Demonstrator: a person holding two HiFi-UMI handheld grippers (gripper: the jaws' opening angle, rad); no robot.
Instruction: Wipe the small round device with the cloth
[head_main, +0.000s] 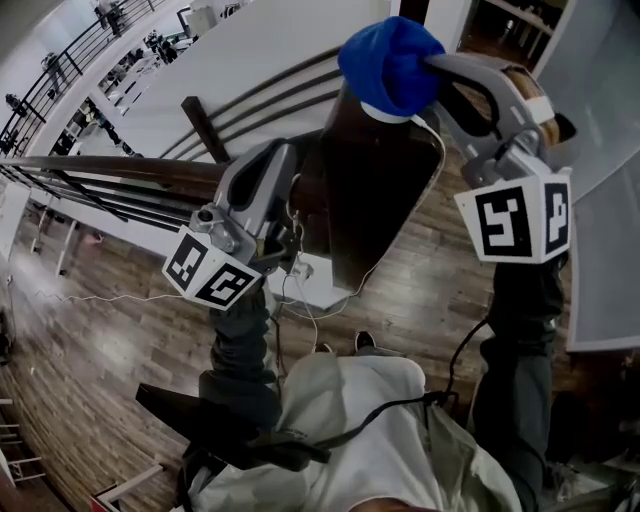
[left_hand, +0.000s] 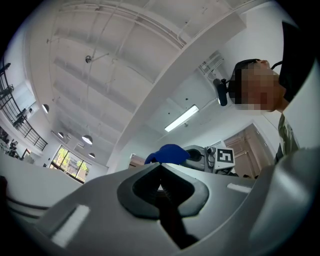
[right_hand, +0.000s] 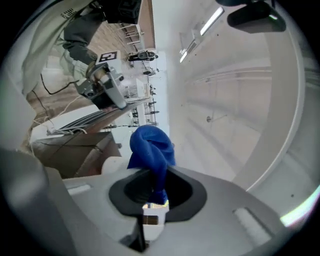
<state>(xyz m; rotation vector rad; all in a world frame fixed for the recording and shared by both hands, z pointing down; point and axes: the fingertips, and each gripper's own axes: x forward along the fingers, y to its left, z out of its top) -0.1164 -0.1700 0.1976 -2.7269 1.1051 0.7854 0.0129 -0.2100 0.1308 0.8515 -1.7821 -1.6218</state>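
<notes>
Right gripper clamped on the blue cloth, which sits on the small round device just beneath it atop the dark post; left gripper is lower-left, jaws together, apparently empty.

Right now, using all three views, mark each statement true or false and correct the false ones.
1. The right gripper is clamped on the blue cloth. True.
2. The left gripper holds a second cloth. False: its jaws are together with no cloth between them.
3. The blue cloth lies on the wooden floor. False: it is held aloft at the white round device.
4. A white cable runs across the wooden floor. True.
</notes>
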